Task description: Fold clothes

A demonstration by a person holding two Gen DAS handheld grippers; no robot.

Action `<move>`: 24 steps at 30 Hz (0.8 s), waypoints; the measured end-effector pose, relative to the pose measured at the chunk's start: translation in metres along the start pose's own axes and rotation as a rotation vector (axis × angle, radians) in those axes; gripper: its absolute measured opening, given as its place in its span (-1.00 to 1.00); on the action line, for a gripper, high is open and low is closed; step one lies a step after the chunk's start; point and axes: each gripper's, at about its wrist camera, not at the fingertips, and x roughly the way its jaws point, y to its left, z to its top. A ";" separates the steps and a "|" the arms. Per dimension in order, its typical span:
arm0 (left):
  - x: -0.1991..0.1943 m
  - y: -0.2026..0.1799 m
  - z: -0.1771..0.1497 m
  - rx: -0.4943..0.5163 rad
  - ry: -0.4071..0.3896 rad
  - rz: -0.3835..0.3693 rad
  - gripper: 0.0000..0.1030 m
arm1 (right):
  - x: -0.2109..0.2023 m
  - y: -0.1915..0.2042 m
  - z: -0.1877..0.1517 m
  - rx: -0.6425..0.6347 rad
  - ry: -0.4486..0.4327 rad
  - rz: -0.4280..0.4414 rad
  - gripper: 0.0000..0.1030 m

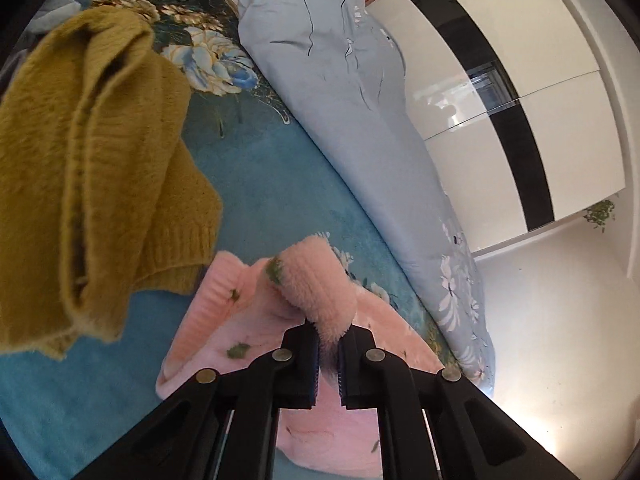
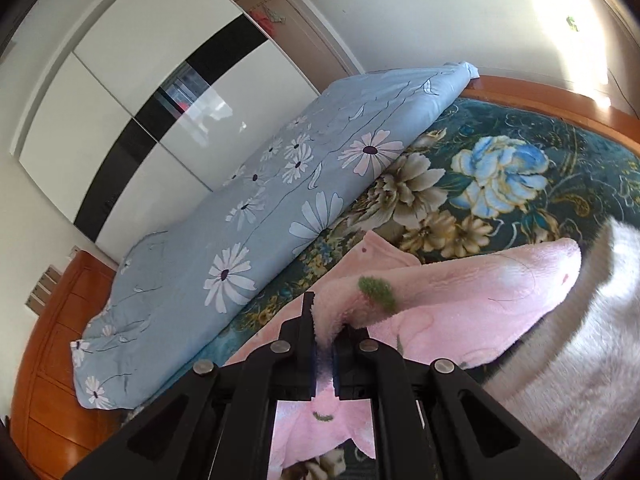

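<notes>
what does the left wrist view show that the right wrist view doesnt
Only the left wrist view shows the mustard knit sweater hanging at the left, and the left hand-held gripper shut on a fold of the pink fleece garment. Only the right wrist view shows the right hand-held gripper shut on another fold of that garment, a white fuzzy fabric at the right and a doorway. Both show the pink garment, the daisy-print quilt, the teal floral bedspread and the black-striped white wardrobe.
</notes>
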 end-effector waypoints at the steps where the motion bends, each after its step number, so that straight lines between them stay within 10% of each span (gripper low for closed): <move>1: 0.010 0.004 0.006 0.000 0.003 0.027 -0.86 | 0.019 0.008 0.005 -0.018 0.007 -0.031 -0.90; 12: 0.117 0.009 0.040 0.085 0.032 0.232 -0.79 | 0.181 0.040 -0.016 -0.090 0.073 -0.188 -0.85; 17: 0.109 -0.007 0.037 0.147 0.080 0.080 0.16 | 0.171 0.060 -0.030 -0.159 0.034 -0.093 0.22; 20: 0.071 -0.013 0.017 0.196 0.082 0.011 0.22 | 0.139 0.077 -0.037 -0.236 0.011 -0.041 0.22; 24: 0.008 0.013 -0.026 0.222 -0.034 0.104 0.41 | 0.091 0.070 -0.066 -0.259 0.012 0.078 0.30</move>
